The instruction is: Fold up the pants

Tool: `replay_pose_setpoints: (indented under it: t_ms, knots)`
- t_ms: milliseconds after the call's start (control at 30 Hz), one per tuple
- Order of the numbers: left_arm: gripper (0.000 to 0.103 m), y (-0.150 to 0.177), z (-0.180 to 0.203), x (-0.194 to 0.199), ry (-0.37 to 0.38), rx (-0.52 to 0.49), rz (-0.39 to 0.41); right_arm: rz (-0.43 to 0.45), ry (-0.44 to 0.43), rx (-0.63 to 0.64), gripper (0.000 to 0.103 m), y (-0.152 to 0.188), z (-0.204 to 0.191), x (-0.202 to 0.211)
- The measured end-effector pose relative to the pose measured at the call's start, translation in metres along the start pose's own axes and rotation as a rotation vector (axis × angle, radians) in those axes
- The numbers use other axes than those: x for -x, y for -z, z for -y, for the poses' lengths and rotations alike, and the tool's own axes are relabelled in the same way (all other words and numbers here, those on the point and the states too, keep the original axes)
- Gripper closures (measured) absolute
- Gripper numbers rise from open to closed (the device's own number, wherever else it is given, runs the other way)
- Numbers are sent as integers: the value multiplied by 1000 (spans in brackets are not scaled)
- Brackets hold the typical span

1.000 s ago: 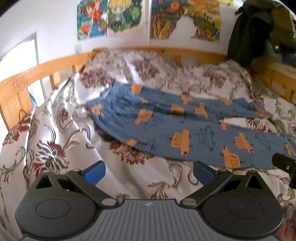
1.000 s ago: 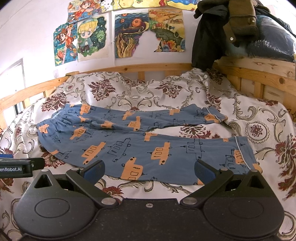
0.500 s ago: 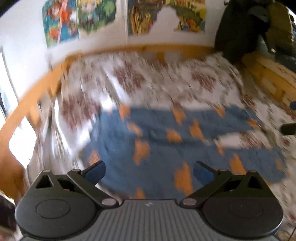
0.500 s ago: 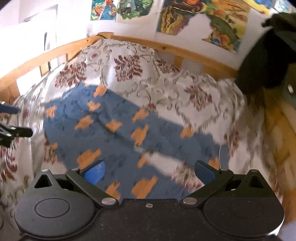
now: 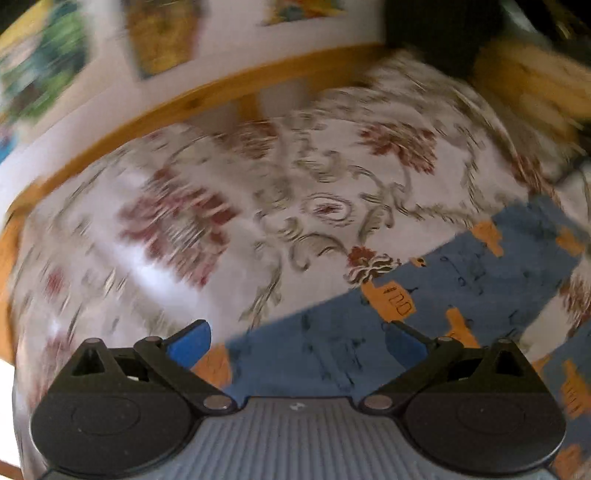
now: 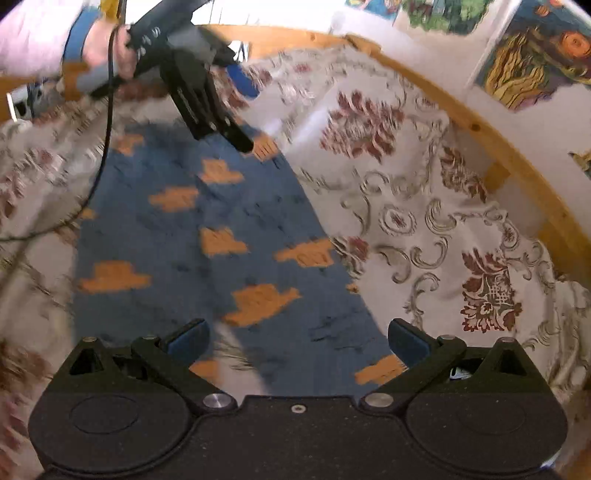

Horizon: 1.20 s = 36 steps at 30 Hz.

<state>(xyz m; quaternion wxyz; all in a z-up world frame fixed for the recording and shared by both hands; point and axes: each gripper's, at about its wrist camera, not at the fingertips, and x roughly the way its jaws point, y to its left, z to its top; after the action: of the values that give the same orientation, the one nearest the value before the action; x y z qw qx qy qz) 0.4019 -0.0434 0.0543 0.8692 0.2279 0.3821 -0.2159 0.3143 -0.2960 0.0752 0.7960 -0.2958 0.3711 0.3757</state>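
Blue pants (image 6: pixel 207 236) printed with orange vehicles lie flat on the floral bedspread (image 6: pixel 424 206). In the left wrist view the pants (image 5: pixel 424 317) fill the lower right, their far edge running diagonally. My left gripper (image 5: pixel 297 341) hovers open just over that far edge near the waist end, nothing between its blue pads. My right gripper (image 6: pixel 297 341) is open low over the pants' far leg. The right wrist view also shows the left gripper (image 6: pixel 243 114) from outside, held by a hand (image 6: pixel 107 51), above the waist's far corner. Both views are motion-blurred.
A wooden bed rail (image 6: pixel 509 155) curves round the far side, with bright drawings (image 6: pixel 535 62) on the wall behind. Dark clothes (image 5: pixel 443 33) hang at the bed's far right corner. A black cable (image 6: pixel 103 147) trails from the left gripper across the bedspread.
Both grippers have swung forward and down across the bed, from a pulled-back view of the whole pants to close over their far edge. Both stay open.
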Motion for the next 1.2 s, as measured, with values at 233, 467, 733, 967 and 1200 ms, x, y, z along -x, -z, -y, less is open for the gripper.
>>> replay_pose_setpoints:
  t_ms: [233,467,733,967,1200]
  knots:
    - [0,-18,10,-81,107,-172,-77,-103,-74,-303,1,27,90,-96]
    - [6,-23,11,-137,220,-260,-166,-30,-99,-414,13,49,118,-121]
    - [64,-8,0,-157,331,-267,-295,-21,-91,-397,56,67,122,-140]
    - [100,-2,20,-138,209,-274,-258,10,-8,-443,100,76,114,-132]
    - [100,-16,37,-109,-4,-167,-117,81,156,-419,103,72,97,-110]
